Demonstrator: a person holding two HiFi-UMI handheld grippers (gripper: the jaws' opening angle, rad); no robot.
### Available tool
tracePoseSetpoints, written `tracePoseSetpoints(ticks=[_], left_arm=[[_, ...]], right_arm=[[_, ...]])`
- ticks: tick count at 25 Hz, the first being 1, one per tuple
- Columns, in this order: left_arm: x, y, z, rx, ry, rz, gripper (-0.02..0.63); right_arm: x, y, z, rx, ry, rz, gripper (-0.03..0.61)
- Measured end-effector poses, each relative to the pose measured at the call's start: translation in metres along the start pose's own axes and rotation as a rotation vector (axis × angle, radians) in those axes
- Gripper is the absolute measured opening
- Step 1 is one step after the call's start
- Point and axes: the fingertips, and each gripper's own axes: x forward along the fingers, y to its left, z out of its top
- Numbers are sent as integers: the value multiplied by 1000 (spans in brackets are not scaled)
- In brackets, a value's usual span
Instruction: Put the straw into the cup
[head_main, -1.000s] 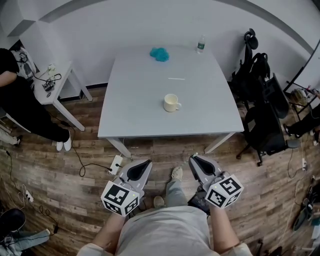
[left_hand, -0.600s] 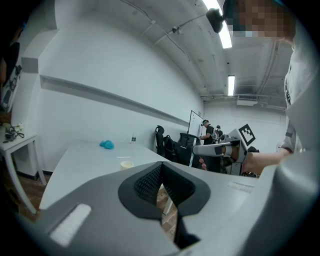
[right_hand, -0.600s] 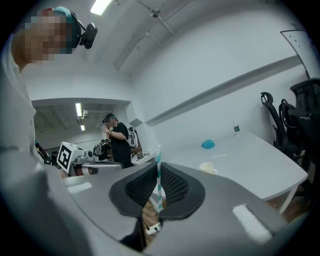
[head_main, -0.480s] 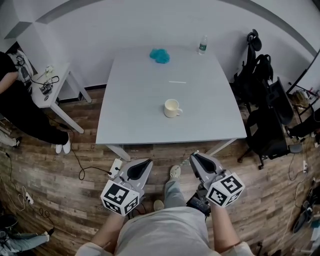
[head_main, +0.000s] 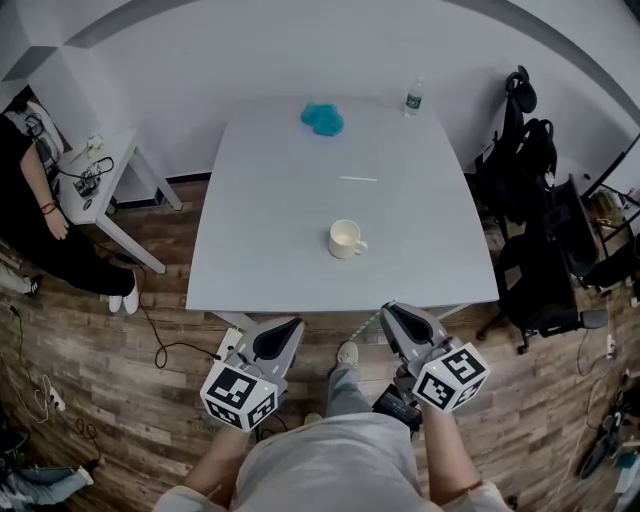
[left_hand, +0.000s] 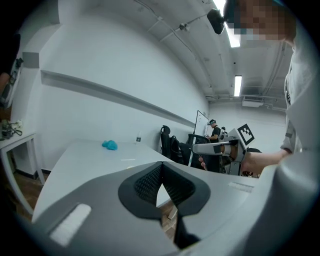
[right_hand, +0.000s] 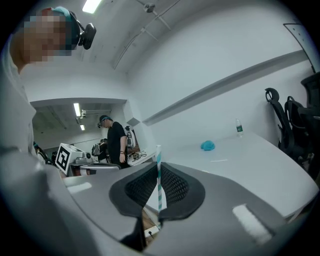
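Striped straw (right_hand: 159, 186), teal and white, stands clamped upright between the closed jaws of the right gripper (right_hand: 158, 166), held short of the grey table (head_main: 260, 230). Beside it, the left gripper (left_hand: 161, 167) is closed with nothing between its pads. On the table, the cream cup (head_main: 345, 238) stands upright toward the front. Farther back lie a thin white piece (head_main: 357, 179), a blue cloth (head_main: 322, 118) and a bottle (head_main: 413, 97).
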Motion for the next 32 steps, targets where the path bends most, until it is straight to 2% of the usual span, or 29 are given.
tracePoseSetpoints(ticks=[21,32], left_arm=[[129,76,65,-17,-31,100,17],[161,97,77,-6,-10,125,17]], right_arm=[[99,-126,91,3,-17,73,29],[128,-161,104,38,-18,91,29]])
